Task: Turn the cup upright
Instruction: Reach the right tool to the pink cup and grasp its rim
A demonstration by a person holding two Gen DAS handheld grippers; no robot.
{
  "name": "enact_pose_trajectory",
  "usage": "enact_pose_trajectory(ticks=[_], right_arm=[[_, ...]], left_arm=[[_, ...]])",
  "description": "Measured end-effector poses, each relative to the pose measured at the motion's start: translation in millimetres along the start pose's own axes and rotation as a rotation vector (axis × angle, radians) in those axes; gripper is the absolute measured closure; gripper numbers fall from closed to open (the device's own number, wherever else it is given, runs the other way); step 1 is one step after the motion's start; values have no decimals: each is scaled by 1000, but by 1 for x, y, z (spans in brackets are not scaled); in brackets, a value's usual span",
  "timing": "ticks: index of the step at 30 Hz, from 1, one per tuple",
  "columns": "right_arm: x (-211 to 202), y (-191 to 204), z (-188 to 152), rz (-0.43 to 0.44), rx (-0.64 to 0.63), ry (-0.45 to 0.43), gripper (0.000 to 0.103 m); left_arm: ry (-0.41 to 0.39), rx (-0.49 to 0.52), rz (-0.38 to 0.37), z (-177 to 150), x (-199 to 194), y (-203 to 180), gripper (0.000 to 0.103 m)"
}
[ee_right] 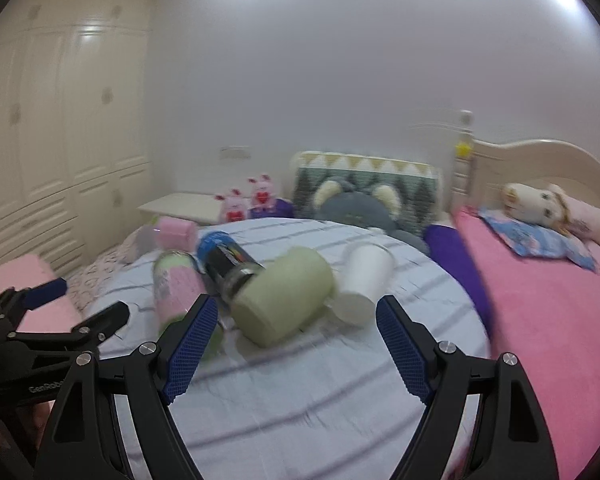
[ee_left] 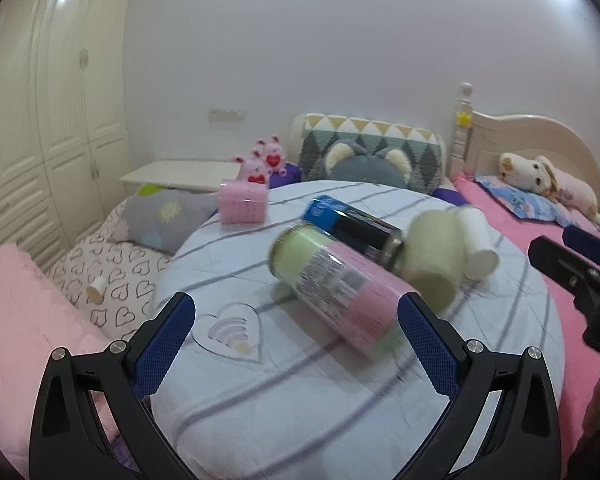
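Note:
Several cups lie on their sides on a round, grey-striped cushion [ee_left: 300,400]. A pale green cup [ee_left: 432,260] [ee_right: 284,296] has its mouth toward me. A white paper cup [ee_left: 478,242] [ee_right: 362,280] lies to its right. A pink and green labelled cup [ee_left: 336,288] [ee_right: 176,284] and a black and blue cup [ee_left: 352,222] [ee_right: 226,258] lie to its left. My left gripper [ee_left: 296,312] is open, the pink and green cup between its fingers. My right gripper [ee_right: 292,316] is open just short of the green cup.
A pink roll-shaped pack [ee_left: 243,203] stands at the cushion's far left edge. Pillows [ee_left: 168,216] lie to the left, a pink bed [ee_right: 548,312] with plush toys [ee_right: 556,208] to the right. A wardrobe [ee_left: 48,120] fills the left wall. The right gripper shows at the left view's right edge [ee_left: 572,276].

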State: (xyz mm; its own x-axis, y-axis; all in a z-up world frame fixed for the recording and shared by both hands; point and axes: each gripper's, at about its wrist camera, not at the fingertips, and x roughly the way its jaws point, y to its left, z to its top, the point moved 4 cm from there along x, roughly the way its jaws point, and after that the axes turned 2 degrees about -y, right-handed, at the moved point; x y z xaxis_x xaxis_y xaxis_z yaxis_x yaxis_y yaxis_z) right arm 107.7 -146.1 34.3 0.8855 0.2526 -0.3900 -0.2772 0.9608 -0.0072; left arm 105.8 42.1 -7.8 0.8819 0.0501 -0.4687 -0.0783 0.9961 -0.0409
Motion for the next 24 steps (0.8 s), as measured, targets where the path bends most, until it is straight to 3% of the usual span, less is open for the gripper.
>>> enact_pose_trajectory(ticks=[6, 9, 14, 18, 22, 24], right_arm=[[50, 21, 39, 148, -161, 77, 20], [76, 40, 55, 265, -262, 121, 20], [127, 77, 68, 410, -412, 246, 20], [163, 104, 81, 469, -524, 310, 20], [197, 129, 85, 534, -628, 389, 20], [215, 145, 81, 526, -733, 417, 20]], left_arm=[[73, -59, 93, 20, 30, 28, 1], [101, -90, 143, 29, 47, 43, 1], [147, -127, 220, 40, 71, 64, 1], [196, -189, 317, 43, 86, 86, 1], [273, -241, 334, 42, 107, 105, 1], [290, -274, 347, 40, 114, 115, 1]])
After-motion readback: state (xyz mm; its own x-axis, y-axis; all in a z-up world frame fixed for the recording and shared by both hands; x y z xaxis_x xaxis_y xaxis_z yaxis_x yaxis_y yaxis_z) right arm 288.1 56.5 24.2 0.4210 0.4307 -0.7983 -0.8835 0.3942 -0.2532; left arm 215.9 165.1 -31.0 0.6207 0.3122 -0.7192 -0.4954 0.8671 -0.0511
